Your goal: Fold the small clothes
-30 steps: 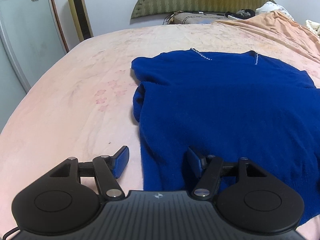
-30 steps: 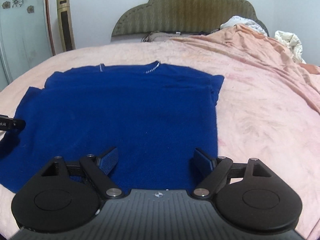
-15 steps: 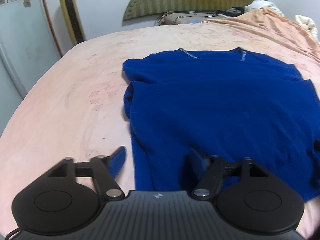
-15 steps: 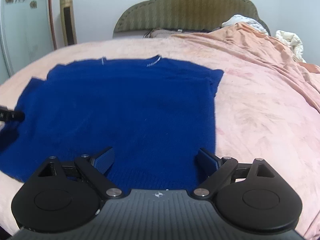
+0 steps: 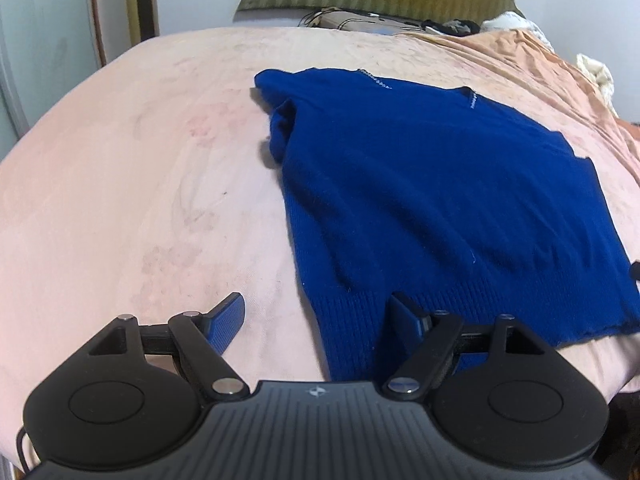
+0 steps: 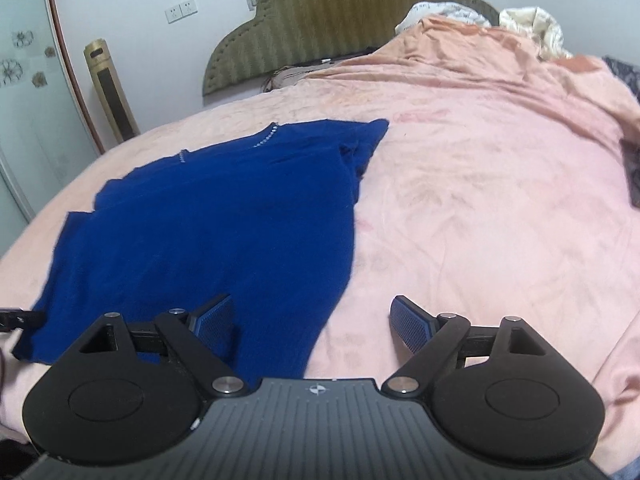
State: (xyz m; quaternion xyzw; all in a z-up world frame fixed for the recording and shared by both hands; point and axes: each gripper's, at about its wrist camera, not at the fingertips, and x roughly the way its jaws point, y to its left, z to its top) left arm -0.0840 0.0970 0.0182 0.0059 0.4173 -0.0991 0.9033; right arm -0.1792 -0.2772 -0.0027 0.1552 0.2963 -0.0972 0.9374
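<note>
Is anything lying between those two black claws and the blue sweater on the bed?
Nothing visible. The blue knitted sweater lies bare on the pink bedspread; the left gripper and right gripper straddle its bottom corners, jaws open.

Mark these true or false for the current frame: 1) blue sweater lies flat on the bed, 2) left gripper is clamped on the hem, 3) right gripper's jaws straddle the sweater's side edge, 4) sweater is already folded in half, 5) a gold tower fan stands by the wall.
1) True. The blue sweater lies spread on the pink bedspread.
2) False. The left gripper is open; its jaws have just been opening and straddle the hem corner without pressing it.
3) True. The right gripper is open, one finger over the sweater, the other over bare bedspread.
4) False. The body lies full length; only the sleeves look tucked in.
5) True. The gold tower fan stands beside the headboard.
</note>
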